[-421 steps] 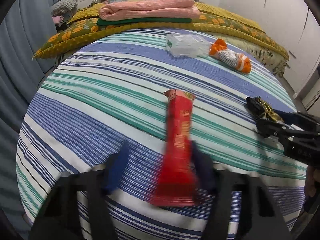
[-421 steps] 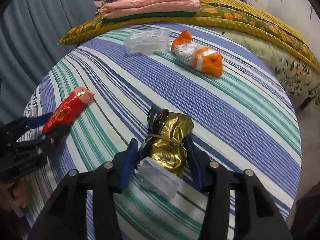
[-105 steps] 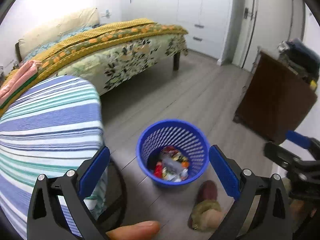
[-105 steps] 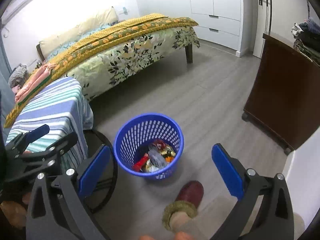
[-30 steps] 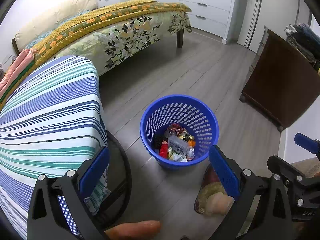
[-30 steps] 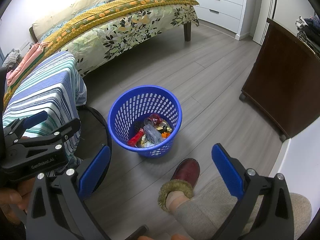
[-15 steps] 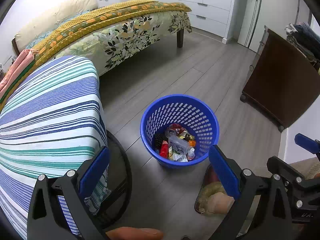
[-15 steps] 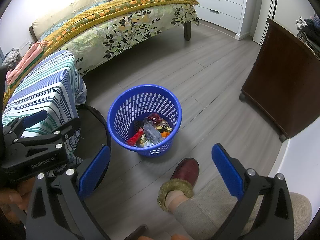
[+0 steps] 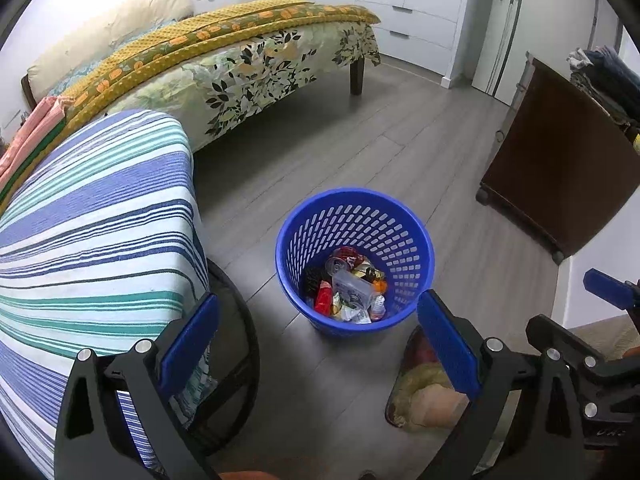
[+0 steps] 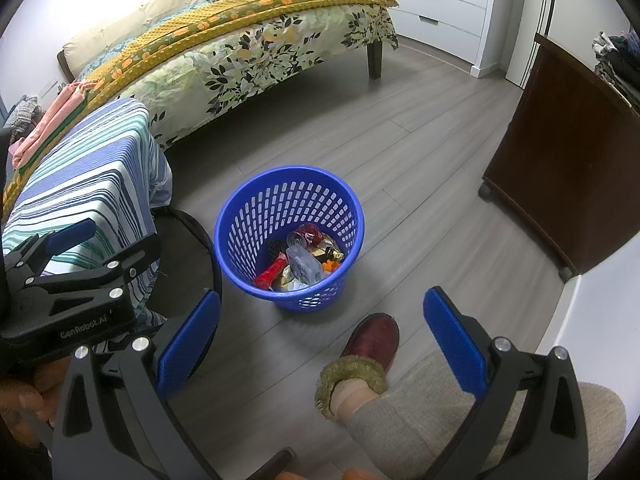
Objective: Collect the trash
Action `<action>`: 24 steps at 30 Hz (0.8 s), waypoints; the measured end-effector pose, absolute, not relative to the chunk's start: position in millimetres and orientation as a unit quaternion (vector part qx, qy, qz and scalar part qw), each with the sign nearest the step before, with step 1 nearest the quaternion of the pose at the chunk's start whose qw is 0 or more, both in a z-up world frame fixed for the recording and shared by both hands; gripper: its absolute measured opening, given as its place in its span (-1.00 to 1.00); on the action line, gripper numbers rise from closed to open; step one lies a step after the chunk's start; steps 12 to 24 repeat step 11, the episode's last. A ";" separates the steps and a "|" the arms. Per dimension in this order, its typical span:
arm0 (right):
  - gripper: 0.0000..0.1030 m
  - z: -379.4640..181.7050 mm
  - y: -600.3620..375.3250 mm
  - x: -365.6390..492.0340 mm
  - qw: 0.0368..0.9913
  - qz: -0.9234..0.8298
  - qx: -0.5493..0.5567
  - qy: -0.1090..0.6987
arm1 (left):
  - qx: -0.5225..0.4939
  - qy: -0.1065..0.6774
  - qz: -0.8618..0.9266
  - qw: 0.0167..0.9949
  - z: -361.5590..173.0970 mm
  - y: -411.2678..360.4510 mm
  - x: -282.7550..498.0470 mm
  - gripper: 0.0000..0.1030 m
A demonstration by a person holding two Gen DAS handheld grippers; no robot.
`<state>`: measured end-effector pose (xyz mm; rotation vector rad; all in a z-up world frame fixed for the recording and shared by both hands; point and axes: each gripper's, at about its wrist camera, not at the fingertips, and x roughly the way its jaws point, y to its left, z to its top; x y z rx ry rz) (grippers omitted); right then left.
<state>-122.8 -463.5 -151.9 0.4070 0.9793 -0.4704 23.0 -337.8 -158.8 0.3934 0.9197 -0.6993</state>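
**A:** Left hand-held gripper [image 9: 318, 340] is spread wide with nothing between its blue pads, and the right hand-held gripper [image 10: 322, 334] is just as wide and just as empty. Both hang above the floor [image 10: 420, 160], looking down at the blue basket [image 10: 240, 216].

**B:** And the trash?

**A:** All in the basket: a red wrapper [image 10: 271, 273], a clear plastic box [image 10: 301, 261], a can [image 9: 339, 265], gold foil [image 10: 332, 254], a small bottle [image 9: 378, 307]. The basket stands on the floor just beside the striped worktop [image 9: 92, 216], with the person's red slipper [image 10: 374, 340] close to its base.

**B:** What could still go wrong?

**A:** That foot, I'd say. The basket looks light and sits near the toe, so a step forward could knock it over and spill everything. The round black frame [image 10: 204, 240] under the worktop is close as well; a low swing of the left hand-held gripper might catch it.

**B:** Compared with earlier?

**A:** Big change. Fourteen seconds back the left one was over the red wrapper on the worktop and the right one over the gold packet, with the box and an orange packet lying beyond. Now what shows of the worktop is bare. Over the last second, almost nothing has shifted; both just hover.
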 end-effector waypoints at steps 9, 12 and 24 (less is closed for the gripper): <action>0.91 -153.8 -465.7 -123.1 0.834 -0.225 0.194 0.465 | 0.188 0.438 -0.324 0.817 -157.7 -339.8 23.8 0.88; 0.91 -154.1 -466.0 -123.7 0.834 -0.225 0.194 0.465 | 0.187 0.440 -0.325 0.816 -157.6 -340.8 24.3 0.88; 0.91 -154.1 -466.0 -123.7 0.834 -0.225 0.194 0.465 | 0.187 0.440 -0.325 0.816 -157.6 -340.8 24.3 0.88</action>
